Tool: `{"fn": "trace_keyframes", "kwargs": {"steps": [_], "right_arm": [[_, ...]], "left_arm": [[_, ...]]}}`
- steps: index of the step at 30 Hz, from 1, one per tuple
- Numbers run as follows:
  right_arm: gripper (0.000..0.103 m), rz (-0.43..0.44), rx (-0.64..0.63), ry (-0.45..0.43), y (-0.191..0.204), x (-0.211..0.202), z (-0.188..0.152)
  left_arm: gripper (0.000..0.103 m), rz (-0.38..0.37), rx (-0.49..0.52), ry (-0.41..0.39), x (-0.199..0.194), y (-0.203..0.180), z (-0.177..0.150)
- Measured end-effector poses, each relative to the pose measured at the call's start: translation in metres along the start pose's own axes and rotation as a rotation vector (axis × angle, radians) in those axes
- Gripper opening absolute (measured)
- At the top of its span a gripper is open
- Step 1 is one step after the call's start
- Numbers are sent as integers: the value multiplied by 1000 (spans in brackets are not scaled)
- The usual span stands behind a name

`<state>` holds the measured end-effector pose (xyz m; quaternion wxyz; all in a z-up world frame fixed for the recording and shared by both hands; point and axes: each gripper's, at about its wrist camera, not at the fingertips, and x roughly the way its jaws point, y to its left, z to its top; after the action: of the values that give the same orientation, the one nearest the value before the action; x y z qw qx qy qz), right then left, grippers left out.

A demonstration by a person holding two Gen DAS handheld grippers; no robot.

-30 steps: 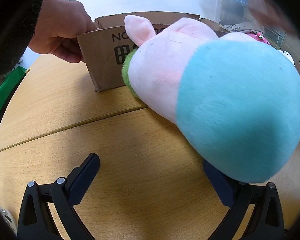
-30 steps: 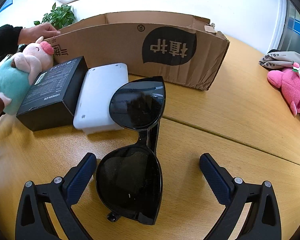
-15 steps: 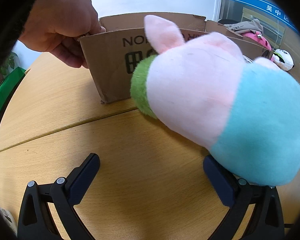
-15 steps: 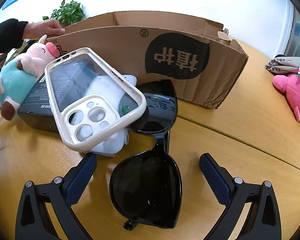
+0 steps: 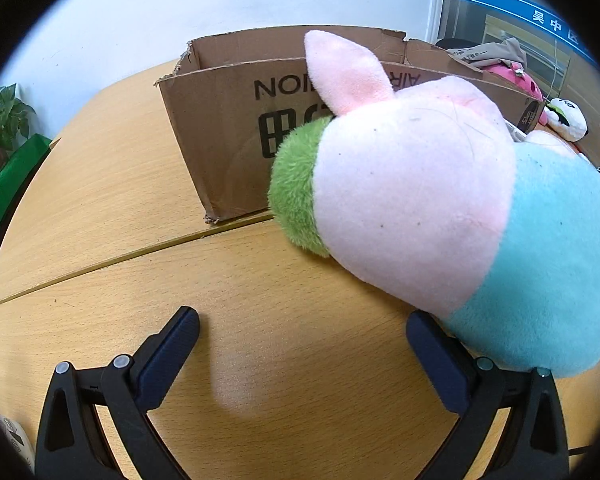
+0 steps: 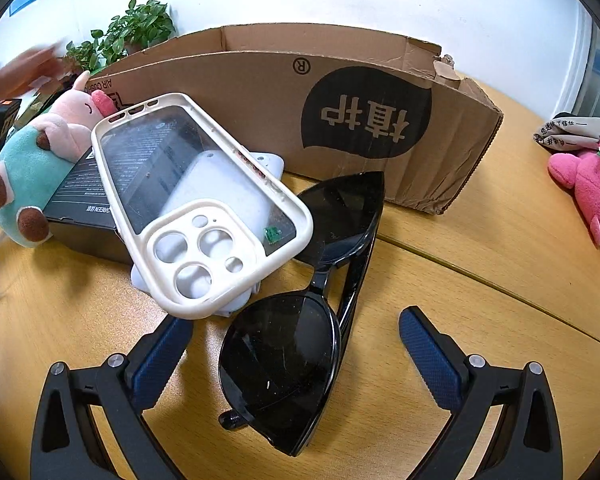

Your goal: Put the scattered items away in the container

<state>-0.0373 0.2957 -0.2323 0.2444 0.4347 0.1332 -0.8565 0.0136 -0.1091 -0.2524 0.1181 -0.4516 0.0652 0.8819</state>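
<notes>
Black folded sunglasses (image 6: 296,320) are lying lengthwise toward the brown cardboard box (image 6: 340,112) — right gripper (image 6: 296,344) and left gripper (image 5: 304,344) both gaping, holding nothing.

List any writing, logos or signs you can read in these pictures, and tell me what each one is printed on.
"植护", upside down in a black speech bubble, on the cardboard box.
"®", rotated, above that bubble on the box.
"AIR CUSHION", upside down on the box end; partly hidden by the plush pig.
"吴中区", on the blue sign behind the glass; the rest is cut off.
"GREEN", upside down on the black carton; its fine print is too small.
Handwriting on the grey cloth: unreadable.
</notes>
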Motion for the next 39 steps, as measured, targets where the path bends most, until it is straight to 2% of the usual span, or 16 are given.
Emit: {"fn": "trace_keyframes", "kwargs": {"steps": [15,17,19,20,22,23,25,27,29,30,33,35,37,39], "right_arm": [[103,-6,12,2,-1,-1,-2],[103,-28,48,67,-3,-5,-4],[103,-46,106,169,-5,-16,-11],[103,-54,141,176,-5,-25,-15],[103,-68,257,194,-5,-58,-28],[103,-81,288,206,-4,-70,-30],[103,-166,315,231,5,-99,-27],[103,-189,349,206,18,-131,-14],[103,-153,412,157,30,-155,2],[103,-147,438,144,39,-159,7],[103,-70,524,152,51,-145,27],[103,-69,501,164,60,-134,45],[103,-113,480,112,68,-137,56],[103,-209,486,-15,71,-142,64]], "left_arm": [[103,22,-34,3,12,-6,-8],[103,20,-28,21,12,-9,-9],[103,-11,15,82,10,-16,-8],[103,2,-1,107,6,-14,-12],[102,32,-131,200,-8,2,-17],[102,32,-176,217,-21,9,-17],[102,52,-247,215,-57,18,-11],[102,68,-300,146,-108,25,7],[102,121,-359,90,-148,30,28],[102,111,-391,77,-159,35,36],[102,135,-435,106,-164,39,56],[102,95,-442,145,-162,32,69],[102,33,-443,110,-164,23,69],[102,25,-428,107,-152,2,72]]}}
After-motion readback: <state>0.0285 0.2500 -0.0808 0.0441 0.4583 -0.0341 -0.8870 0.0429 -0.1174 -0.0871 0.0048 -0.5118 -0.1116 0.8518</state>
